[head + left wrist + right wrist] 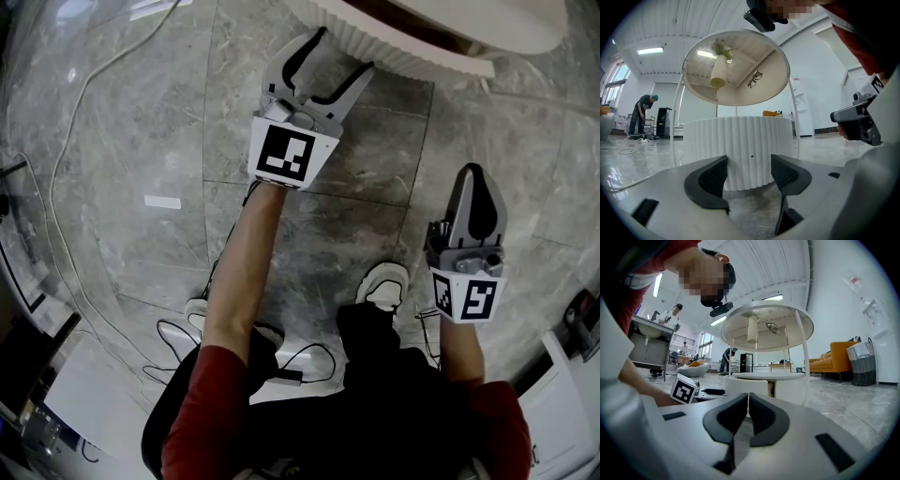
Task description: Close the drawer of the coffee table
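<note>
Approach step: left gripper [337, 54], jaws apart, empty, faces ribbed drawer front [740, 140] just ahead. Next, likely a straight push; right gripper [748, 405] (jaws together, empty) idle behind.

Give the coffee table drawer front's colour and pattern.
White, vertically ribbed drawer front; left gripper view.

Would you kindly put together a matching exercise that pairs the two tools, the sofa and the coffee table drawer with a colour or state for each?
Things:
1. left tool
2. right tool
3. sofa
4. drawer

Colour or state:
A. orange
B. jaws together, nothing between them
C. white, with a ribbed front
D. jaws apart, nothing between them

Right pairs: 1-D, 2-B, 3-A, 4-C.
</note>
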`<state>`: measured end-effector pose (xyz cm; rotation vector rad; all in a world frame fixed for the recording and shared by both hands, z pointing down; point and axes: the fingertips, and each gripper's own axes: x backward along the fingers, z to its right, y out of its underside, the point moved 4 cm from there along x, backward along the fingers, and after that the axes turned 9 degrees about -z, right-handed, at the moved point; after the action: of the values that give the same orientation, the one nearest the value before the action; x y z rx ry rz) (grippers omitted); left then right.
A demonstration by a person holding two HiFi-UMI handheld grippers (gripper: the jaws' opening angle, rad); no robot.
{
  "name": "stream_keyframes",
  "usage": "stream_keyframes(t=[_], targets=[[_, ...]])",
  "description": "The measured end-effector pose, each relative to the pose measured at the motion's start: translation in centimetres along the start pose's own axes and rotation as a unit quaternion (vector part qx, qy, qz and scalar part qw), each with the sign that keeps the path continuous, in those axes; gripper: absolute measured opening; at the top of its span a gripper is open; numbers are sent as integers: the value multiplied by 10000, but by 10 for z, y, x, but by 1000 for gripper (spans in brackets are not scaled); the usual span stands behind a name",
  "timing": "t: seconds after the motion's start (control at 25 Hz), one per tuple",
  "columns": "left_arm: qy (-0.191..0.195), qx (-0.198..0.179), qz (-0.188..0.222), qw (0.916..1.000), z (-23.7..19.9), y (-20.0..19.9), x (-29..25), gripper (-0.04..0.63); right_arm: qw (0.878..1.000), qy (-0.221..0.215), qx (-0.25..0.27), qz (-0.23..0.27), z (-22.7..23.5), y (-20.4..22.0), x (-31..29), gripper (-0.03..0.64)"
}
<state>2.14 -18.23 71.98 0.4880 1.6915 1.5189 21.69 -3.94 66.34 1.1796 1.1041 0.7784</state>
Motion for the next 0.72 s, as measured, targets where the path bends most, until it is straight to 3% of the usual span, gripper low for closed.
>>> stream_keyframes(t=[0.24, 0.72], targets=[[-69, -155, 221, 9996, -3, -8, -11, 291, 10000, -13, -12, -2, 2, 0, 2, 23], [-125, 10, 205, 9997, -8, -15, -36, 293, 9999, -40, -96, 59, 4, -2, 4, 23]])
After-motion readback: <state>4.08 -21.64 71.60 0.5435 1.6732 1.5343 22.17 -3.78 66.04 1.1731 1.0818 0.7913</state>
